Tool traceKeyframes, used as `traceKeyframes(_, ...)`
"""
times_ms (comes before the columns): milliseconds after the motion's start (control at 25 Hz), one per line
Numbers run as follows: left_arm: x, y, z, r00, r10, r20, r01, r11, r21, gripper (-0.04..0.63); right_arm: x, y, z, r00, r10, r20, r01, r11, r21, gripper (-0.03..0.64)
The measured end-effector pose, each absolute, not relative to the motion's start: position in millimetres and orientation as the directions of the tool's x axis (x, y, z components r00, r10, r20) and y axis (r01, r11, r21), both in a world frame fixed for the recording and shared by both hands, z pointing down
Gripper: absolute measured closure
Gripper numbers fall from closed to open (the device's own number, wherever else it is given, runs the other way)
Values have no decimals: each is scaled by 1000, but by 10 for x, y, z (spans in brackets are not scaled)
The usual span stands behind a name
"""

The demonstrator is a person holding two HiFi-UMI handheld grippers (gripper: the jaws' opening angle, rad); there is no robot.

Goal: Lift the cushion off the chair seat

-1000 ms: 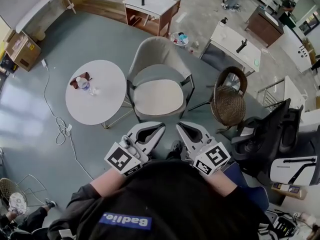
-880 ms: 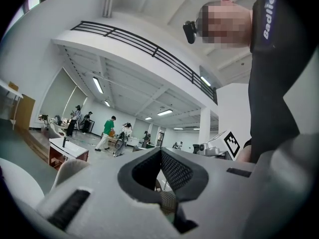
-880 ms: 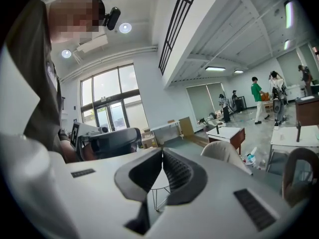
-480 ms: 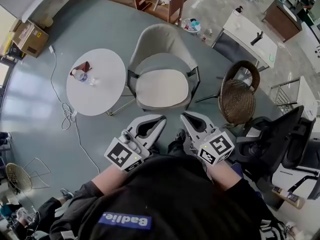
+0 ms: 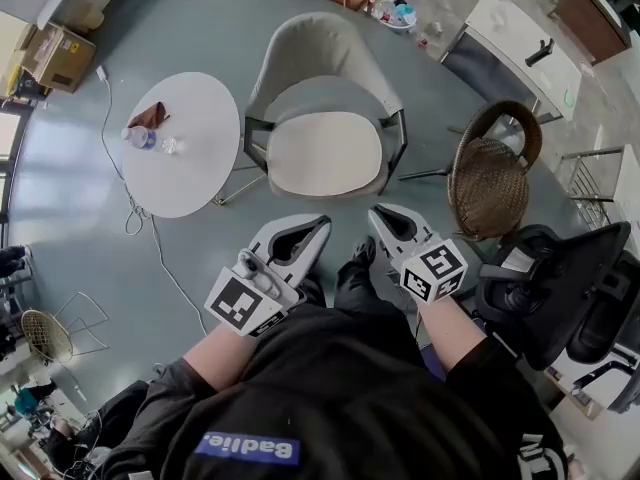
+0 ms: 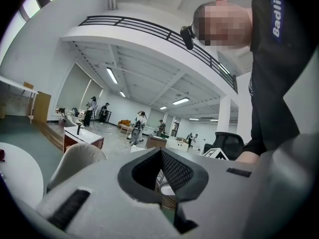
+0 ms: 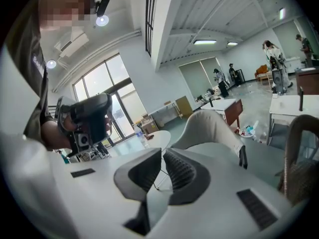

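Cushion (image 5: 325, 153): lying on the armchair (image 5: 310, 48) seat at twelve o'clock. You are holding left gripper (image 5: 316, 226) and right gripper (image 5: 384, 214) closed and empty, probably pre-reach.

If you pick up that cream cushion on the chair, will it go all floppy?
Probably a bit: the cushion looks thin and soft, so its edges may droop. It's likely light for its size. It lies flat on the chair seat, so it shouldn't roll.
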State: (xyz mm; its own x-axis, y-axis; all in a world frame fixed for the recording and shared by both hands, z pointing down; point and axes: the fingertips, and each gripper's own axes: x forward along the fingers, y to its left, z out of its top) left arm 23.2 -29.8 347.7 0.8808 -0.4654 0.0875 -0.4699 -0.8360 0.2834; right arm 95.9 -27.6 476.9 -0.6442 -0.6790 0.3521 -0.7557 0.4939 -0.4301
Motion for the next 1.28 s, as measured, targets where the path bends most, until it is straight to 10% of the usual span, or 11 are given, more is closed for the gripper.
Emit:
traceKeyframes(560, 489, -854, 4356, 875, -469, 122, -480, -807, 344, 583, 1223, -604, 6657, -606, -631, 484, -731, 204, -651, 583)
traceKeyframes(1280, 500, -1052, 5550, 881, -439, 178, -472, -782, 407, 583, 1483, -757, 8724, -647, -576, 501, -527, -137, -839, 419)
